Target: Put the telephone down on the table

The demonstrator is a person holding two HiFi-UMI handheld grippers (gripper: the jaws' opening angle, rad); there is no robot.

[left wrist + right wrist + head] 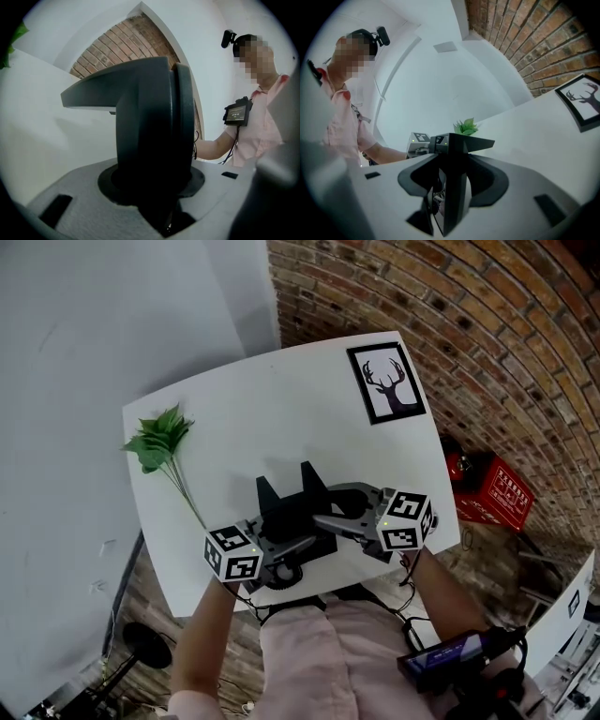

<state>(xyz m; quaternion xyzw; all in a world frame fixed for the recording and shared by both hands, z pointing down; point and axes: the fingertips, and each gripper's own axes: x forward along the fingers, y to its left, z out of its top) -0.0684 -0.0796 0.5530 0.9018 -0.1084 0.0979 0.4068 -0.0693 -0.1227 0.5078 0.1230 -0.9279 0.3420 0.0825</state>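
Telephone (298, 507) is a black one, hanging between both claws right at the near edge of the white desk (281, 399), just in front of the person. Left claw (281, 549) is clamped on its left end. From the left gripper view the jaws are pinched onto a thick dark slab of the body, only narrowly apart, with nothing loose. Right claw (330, 519) has the other end, its jaws set a bit wider and closed on a thin black wedge of the phone, so neither one is empty.

What matters for the set-down: the phone's long axis runs left to right, pretty much along the desk's near edge, and the two claws come at it from opposite ends, pointing at each other. Neither hand is nearer, so it's a shared carry. The desk is straight underneath, and I honestly can't tell from up top whether the base is touching yet.

My guess is both ends need to go down level together. The green plant sprig (157, 439) and the deer picture (387, 382) are well clear of the spot.
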